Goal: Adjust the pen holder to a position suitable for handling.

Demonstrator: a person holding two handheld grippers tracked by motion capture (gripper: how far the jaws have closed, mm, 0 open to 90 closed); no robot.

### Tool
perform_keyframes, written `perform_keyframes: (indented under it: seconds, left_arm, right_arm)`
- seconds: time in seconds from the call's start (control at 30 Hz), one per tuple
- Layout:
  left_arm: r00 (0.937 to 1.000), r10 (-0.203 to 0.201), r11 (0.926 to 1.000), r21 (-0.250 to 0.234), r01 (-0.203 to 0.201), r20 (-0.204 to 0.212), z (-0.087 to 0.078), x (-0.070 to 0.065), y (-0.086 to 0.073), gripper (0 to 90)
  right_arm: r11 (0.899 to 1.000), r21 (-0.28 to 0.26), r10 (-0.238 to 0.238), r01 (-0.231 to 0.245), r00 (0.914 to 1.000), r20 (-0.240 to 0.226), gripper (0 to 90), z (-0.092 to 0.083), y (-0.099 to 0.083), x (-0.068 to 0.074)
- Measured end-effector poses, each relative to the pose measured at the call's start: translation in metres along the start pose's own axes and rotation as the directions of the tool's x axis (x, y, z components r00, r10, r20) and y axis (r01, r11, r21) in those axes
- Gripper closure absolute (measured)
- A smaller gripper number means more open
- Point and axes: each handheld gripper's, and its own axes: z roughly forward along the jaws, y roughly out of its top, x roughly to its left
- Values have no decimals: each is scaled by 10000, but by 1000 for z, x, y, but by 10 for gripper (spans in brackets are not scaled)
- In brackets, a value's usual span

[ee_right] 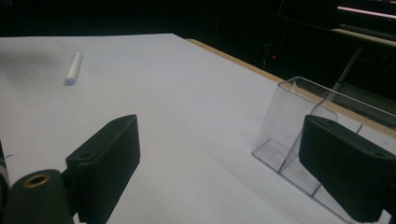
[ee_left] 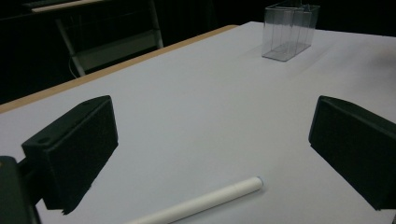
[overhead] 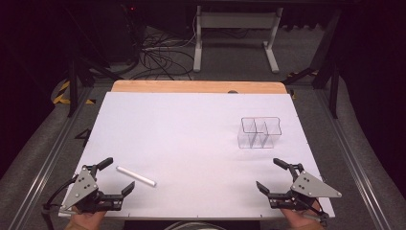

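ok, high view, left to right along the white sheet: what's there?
left gripper, jaws open → white cylinder lying flat beside it → clear divided container, farther back → right gripper, jaws open, near edge.

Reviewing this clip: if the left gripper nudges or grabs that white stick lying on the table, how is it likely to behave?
The white stick is a smooth round cylinder lying flat, so a sideways nudge would probably make it roll. It looks straight and rigid, likely staying stiff when lifted. Thin and small, it is probably light; if it is chalk, which I cannot confirm, it may snap. The left gripper stands open around it.
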Motion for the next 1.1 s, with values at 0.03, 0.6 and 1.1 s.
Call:
perform_keyframes:
  seconds: [0.03, 0.6, 1.1]
  left_arm:
    - [10000, -24, 10000, -36, 24, 16, 0, 1, 0, 21]
    - [9997, -254, 9996, -142, 254, 24, -2, 1, 2, 24]
    - [9999, -149, 9999, -43, 149, -79, 0, 0, 2, 27]
  right_arm:
    - [9999, 75, -103, 103, 9999, 11, 140, 0, 0, 0]
    - [9990, 376, -246, 250, 9996, -112, 160, 0, 4, -1]
    - [9914, 1305, 52, -61, 10000, 73, 160, 16, 15, -15]
